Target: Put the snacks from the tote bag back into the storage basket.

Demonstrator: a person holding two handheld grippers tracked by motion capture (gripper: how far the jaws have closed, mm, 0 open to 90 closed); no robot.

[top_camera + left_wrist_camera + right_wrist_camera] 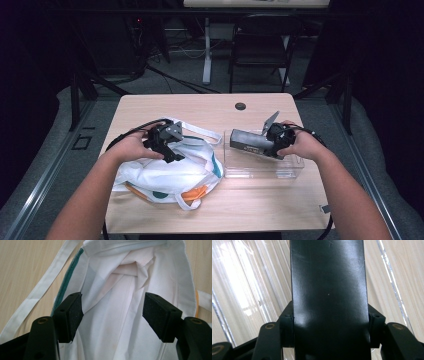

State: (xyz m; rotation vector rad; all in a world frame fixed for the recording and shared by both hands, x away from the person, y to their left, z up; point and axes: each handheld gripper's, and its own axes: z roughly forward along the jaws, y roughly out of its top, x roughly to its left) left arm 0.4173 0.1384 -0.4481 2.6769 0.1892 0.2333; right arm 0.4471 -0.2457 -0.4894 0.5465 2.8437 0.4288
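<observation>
A white cloth tote bag (170, 172) with teal and orange trim lies on the left half of the wooden table (200, 107). My left gripper (172, 150) hovers at the bag's mouth. In the left gripper view its jaws (112, 315) stand wide apart over the bag's white lining (120, 290), with the rim of the cloth beside the left pad (75, 315). My right gripper (274, 142) is shut on a dark grey rectangular block (247, 141). It holds the block lying level over a clear plastic box (260, 170). Both pads press on the block's sides (328, 290).
A white bag strap (200, 132) loops toward the table's middle. A small black grommet (240, 106) sits near the far edge. Behind the table stand a dark chair (260, 45) and a white desk leg (206, 50).
</observation>
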